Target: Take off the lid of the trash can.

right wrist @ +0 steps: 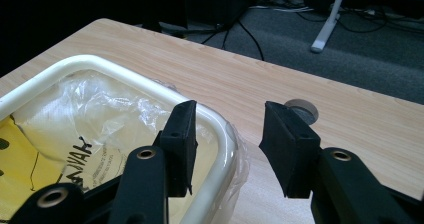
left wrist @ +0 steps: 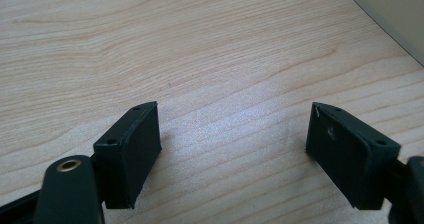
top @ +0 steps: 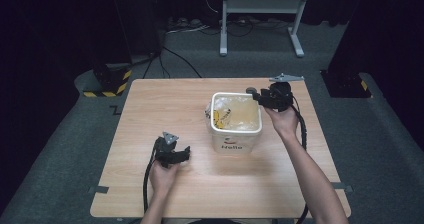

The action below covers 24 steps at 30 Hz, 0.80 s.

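The white bin (top: 236, 120) is standing near the middle of the desk (top: 150, 109), lined with a clear plastic bag (right wrist: 115, 111) whose edge is folded over the rim, with a yellow printed sheet lying inside. The right claw (right wrist: 227, 134) is hovering at the bin's far right corner, released, with 1 jaw inside the rim and the other outside it; the pads are not yet pressing on anything. To do this step well, the person should be lowering that claw so both pads straddle the rim and the bag film together, then closing squarely, since a shallow bite would likely catch only loose plastic and slip. The small round disc (right wrist: 301, 109) lying just beyond the corner is worth avoiding. The left claw (left wrist: 232, 144) is resting released over bare desk, well apart from the bin, and could be steadying the bin's near wall.
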{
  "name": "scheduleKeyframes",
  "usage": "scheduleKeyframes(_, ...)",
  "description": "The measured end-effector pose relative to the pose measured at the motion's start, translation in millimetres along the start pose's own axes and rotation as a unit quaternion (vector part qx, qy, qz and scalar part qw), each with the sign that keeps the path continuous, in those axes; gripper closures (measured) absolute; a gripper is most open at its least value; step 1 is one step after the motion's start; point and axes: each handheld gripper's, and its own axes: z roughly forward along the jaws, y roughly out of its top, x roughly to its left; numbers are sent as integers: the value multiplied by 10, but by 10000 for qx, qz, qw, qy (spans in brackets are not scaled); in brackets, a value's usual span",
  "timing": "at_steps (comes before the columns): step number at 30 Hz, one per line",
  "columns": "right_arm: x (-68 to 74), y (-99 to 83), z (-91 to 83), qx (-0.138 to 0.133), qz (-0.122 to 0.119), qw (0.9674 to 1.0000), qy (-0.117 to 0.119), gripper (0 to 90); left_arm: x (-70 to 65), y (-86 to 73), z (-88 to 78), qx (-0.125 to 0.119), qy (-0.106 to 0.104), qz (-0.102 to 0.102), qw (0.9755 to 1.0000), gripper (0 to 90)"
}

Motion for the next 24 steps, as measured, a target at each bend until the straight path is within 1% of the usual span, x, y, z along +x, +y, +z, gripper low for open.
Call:
scheduleKeyframes(5,2,-5,41,55,-61,10000,-4,588,0,0,0,0,1,1,10000,218)
scheduleKeyframes(8,-5,-8,61,48,-60,10000,-7,597,0,0,0,1,1,2,10000,218)
scheduleKeyframes(18,-14,-30,135,144,-64,9999,-19,621,0,0,0,0,2,0,10000,218)
scheduleKeyframes(24,-12,-42,164,186,-114,9998,-42,642,0,0,0,0,3,1,10000,218)
